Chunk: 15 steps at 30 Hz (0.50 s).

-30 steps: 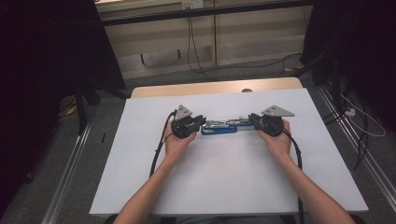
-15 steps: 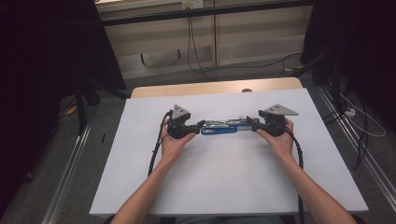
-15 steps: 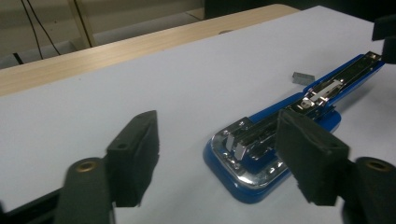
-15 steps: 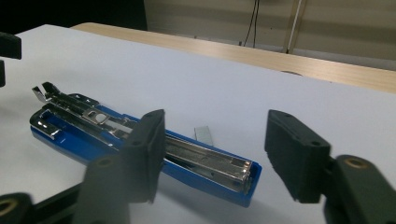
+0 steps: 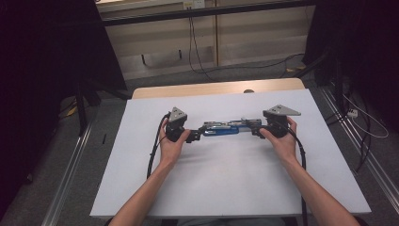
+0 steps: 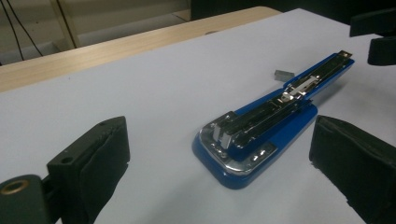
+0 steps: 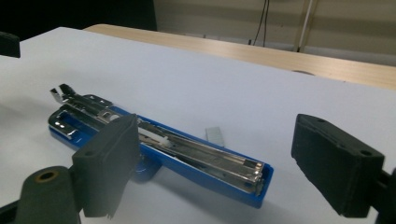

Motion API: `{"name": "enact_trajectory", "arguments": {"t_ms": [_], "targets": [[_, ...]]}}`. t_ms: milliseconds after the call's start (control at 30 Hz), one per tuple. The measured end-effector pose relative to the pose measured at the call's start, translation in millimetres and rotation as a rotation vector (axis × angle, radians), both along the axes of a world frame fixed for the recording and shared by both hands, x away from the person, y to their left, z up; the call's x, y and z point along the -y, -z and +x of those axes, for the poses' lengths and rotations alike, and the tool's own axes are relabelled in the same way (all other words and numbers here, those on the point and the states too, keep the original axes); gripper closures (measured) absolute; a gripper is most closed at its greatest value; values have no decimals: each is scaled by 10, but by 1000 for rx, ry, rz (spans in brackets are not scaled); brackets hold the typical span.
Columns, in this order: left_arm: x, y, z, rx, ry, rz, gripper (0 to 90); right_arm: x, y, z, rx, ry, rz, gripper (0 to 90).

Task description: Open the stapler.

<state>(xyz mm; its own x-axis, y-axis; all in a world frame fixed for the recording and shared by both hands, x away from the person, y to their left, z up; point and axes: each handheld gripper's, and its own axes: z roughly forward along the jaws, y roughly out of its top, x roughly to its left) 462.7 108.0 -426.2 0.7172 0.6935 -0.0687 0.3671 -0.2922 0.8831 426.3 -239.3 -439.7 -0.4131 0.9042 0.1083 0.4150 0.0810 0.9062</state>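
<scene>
Bare forearms; black hand-held grippers (image 5: 194, 136), grey plates, seemingly black cables.

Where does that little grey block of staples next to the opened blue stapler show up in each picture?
High view: too small to make out; it would lie by the opened blue metal stapler at the middle of the white table.
Left gripper view: the small grey staple block lies upper right, just left of the stapler's far end.
Right gripper view: it lies at centre, just behind the stapler.
Shared landmark: the stapler's chrome staple channel.
</scene>
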Motion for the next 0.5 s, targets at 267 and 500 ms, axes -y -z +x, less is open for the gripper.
{"name": "enact_trajectory", "arguments": {"t_ms": [267, 500], "targets": [[-145, -29, -88, 17, -18, 8, 55, -42, 26, 3, -27, -26, -7, 110], [-287, -14, -195, 17, -40, 25, 62, -50, 8, 25, -19, -37, -7, 104]]}}
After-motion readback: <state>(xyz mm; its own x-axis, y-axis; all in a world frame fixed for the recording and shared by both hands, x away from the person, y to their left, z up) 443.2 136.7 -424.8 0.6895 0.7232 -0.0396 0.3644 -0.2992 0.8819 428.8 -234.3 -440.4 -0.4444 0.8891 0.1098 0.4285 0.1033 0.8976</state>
